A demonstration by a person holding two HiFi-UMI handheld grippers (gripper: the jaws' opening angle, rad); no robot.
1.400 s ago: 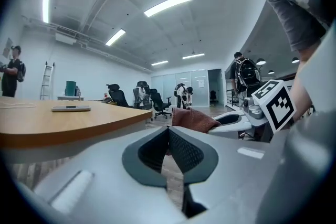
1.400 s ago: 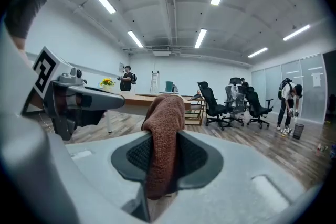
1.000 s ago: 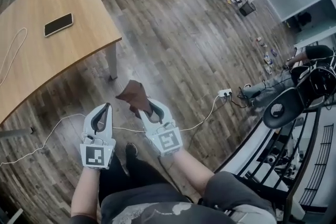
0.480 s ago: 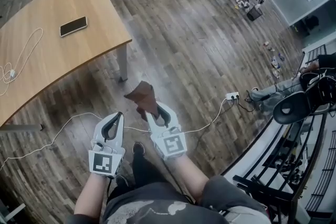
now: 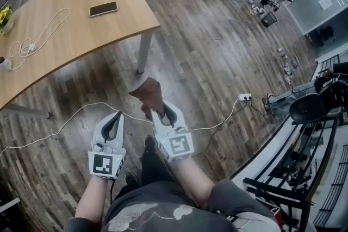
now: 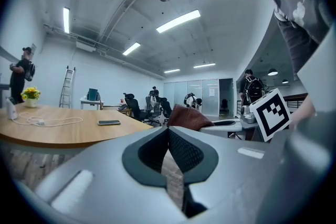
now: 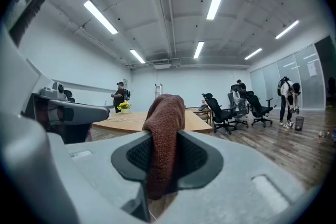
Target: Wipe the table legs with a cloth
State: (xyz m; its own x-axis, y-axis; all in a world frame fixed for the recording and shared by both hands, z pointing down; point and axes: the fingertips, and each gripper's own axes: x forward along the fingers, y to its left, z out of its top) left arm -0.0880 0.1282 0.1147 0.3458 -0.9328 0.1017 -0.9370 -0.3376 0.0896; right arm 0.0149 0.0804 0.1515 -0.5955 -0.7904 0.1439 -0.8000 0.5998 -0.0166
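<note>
Of the table (image 5: 70, 46) we see only part. Its wooden top runs off the left edge of the head view and covers the head of the nearer table leg (image 5: 143, 52), while a second leg (image 5: 26, 111) shows as little more than a grey stub under the top's near edge. In that view the cloth (image 5: 148, 93) covers the tips of the right gripper (image 5: 161, 110), so we read the grip in the right gripper view. There the jaws are clamped on the brown cloth, which rises above the pads in a rounded fold and hangs down the middle of the gap (its lower end is lost behind the gripper body). The left gripper (image 5: 116, 116) is beside it, clear of the cloth. Its jaws are closed tip to tip with nothing between them, and only floor (image 5: 217, 46) shows through the slit beneath. The cloth is held in the air, near the nearer leg but apart from it. Against the frame a second ago, the table sits further right and fills more of the head view. The leg now stands directly above the cloth rather than off to its left, the phone (image 5: 103, 8) has shifted right with the top, and a white cable (image 5: 43, 32) lying on it has come fully into sight. Both grips are unchanged.
</note>
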